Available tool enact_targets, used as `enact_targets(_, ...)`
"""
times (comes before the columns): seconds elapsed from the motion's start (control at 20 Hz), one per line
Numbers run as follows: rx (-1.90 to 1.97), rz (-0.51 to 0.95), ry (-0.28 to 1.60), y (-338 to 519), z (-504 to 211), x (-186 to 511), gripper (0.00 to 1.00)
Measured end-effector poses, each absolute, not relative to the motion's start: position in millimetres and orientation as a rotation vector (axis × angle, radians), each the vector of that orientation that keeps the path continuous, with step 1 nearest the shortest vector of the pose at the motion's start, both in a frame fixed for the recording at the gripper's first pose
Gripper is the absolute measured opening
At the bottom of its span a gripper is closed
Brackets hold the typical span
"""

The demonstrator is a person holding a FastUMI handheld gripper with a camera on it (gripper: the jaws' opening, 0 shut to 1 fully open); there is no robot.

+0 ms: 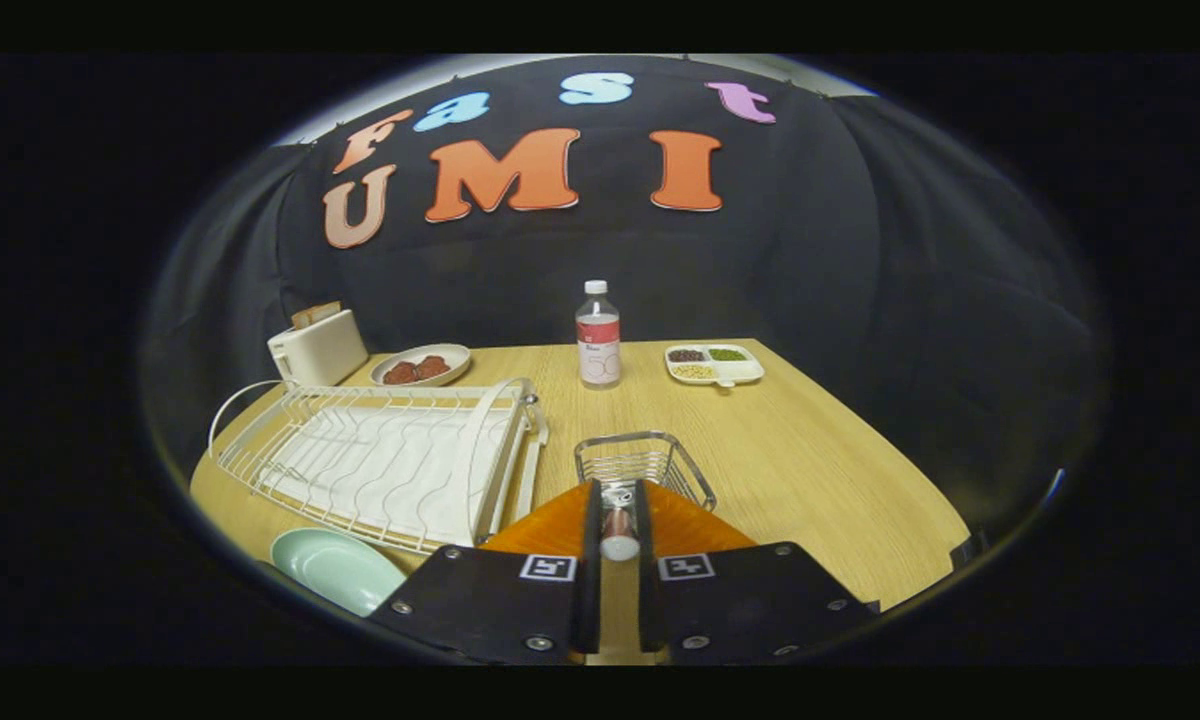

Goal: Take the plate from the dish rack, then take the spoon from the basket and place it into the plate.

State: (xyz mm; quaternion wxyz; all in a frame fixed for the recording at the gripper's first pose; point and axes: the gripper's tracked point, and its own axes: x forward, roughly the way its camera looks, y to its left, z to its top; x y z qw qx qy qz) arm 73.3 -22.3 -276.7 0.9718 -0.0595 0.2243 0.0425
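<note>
Tongs [618,535] clamped on spoon [618,528] handle.
Wire basket [643,465] just beyond; plate [335,568] near left, beside dish rack [385,460].

Gripper [619,520] held level, pointing forward; two fingers [592,540] drawn close together, narrow gap between them, both pressing on spoon handle [619,535] clamped upright at tips.

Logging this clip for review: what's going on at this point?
A person's handheld gripper is shut on the spoon, holding it just in front of the wire basket. The green plate is already out of the dish rack, lying on the table beside it. The spoon hasn't reached the plate yet.
</note>
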Motion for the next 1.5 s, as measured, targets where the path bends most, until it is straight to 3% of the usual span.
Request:
enact_targets(0.15,-0.115,0.073,0.442,-25,-267,70,0.11)
enact_targets(0.7,-0.16,0.07,0.34,-3,-189,28,0.1)
enact_targets(1.5,-0.179,0.352,0.32,146,-168,-87,0.1)
